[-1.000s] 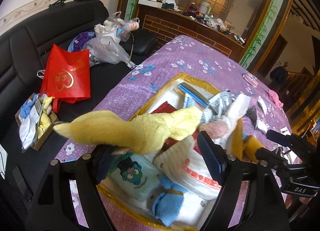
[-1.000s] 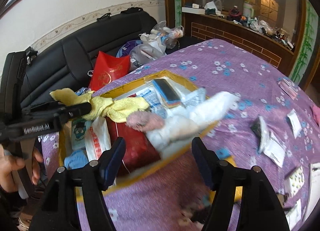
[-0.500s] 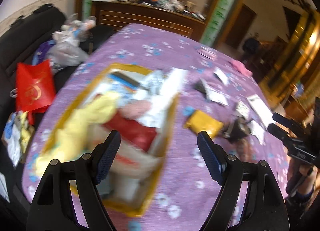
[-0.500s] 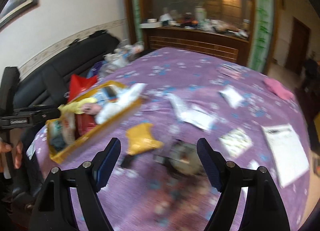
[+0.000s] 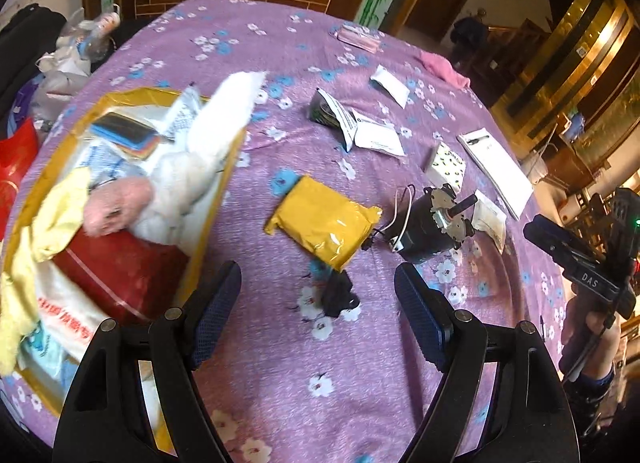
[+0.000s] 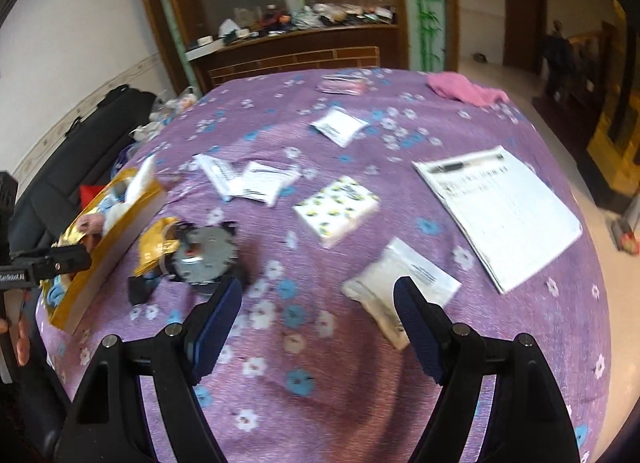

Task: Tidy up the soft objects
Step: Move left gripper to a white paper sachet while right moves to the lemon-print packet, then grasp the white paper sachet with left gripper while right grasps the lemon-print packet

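A gold-rimmed box (image 5: 216,199) at the table's left holds a yellow cloth (image 5: 48,219), a pink plush (image 5: 116,203), a white plush (image 5: 208,131), a red pack and other soft things. My left gripper (image 5: 318,315) is open and empty over the purple cloth, right of the box. A yellow padded pack (image 5: 324,219) lies just ahead of it. My right gripper (image 6: 318,321) is open and empty above a white pouch (image 6: 400,287). A pink cloth (image 6: 464,89) lies at the far edge. The box also shows in the right wrist view (image 6: 116,239).
A black motor with wires (image 5: 428,223) and a small black block (image 5: 338,295) lie by the yellow pack. White packets (image 6: 256,181), a patterned tissue pack (image 6: 336,211) and a paper sheet with a pen (image 6: 500,207) are spread over the table. A black sofa (image 6: 80,151) stands left.
My left gripper let go of the yellow cloth, which now lies in the box, and swung right over the table. My right gripper also swung right, away from the box.
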{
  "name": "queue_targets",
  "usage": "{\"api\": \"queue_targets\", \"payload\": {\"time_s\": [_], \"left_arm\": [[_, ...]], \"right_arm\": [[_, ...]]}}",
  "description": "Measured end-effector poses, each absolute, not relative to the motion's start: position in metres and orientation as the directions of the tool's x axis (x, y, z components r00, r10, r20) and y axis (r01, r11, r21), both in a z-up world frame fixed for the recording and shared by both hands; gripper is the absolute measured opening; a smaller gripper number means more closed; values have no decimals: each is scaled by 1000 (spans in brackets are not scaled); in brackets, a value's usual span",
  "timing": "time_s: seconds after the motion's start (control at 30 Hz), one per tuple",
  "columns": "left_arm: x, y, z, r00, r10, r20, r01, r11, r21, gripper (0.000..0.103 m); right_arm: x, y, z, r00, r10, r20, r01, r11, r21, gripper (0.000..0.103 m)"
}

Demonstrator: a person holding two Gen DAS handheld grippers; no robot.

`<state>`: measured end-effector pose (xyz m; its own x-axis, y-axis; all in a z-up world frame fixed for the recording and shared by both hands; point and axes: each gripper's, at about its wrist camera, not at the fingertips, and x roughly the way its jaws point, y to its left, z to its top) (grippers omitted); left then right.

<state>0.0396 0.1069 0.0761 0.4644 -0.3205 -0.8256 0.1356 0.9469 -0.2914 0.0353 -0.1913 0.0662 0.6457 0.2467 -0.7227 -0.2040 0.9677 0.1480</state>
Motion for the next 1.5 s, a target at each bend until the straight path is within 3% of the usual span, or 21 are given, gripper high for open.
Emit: {"api": "queue_targets", "payload": {"time_s": [0.23,0.6,0.87,0.93,1.0,1.2,1.23,1.3,1.33,1.4,1.5], "left_arm": [[61,92,61,427,-318,-847,169,948,-271,80],[113,84,65,421,-360,-833,105,931,-350,80],[170,67,60,445,-349,-825,30,926,-376,80],[187,64,48,432,-351,-831,-8,920,-393,80],[199,63,38,421,-354,-835,-46,911,-410,80],[220,56,23,442,-382,-811,-108,875,-471,79],[221,56,22,446,-383,-809,-117,871,-476,76],[225,59,19,449,-391,-804,-139,858,-495,54],[227,59,17,441,-391,-808,-143,858,-493,51],[227,59,14,438,-385,-812,-141,863,-485,34],[225,60,13,445,-402,-800,-125,857,-500,30]], "right_arm": [[55,-204,52,607,294,-738,-174,956,237,79],[121,-193,43,568,392,-723,-121,909,398,79],[175,-174,12,530,294,-796,5,937,350,78],[175,-169,13,545,252,-799,2,953,302,73],[172,-168,12,569,223,-792,-13,965,263,57],[175,-180,19,572,289,-768,-61,948,312,50],[175,-180,21,575,298,-762,-69,946,317,50],[173,-181,25,581,314,-751,-84,941,329,50],[174,-179,26,581,320,-748,-89,939,333,50],[174,-179,28,583,329,-743,-93,936,340,50],[173,-178,32,591,334,-734,-101,934,343,51]]}}
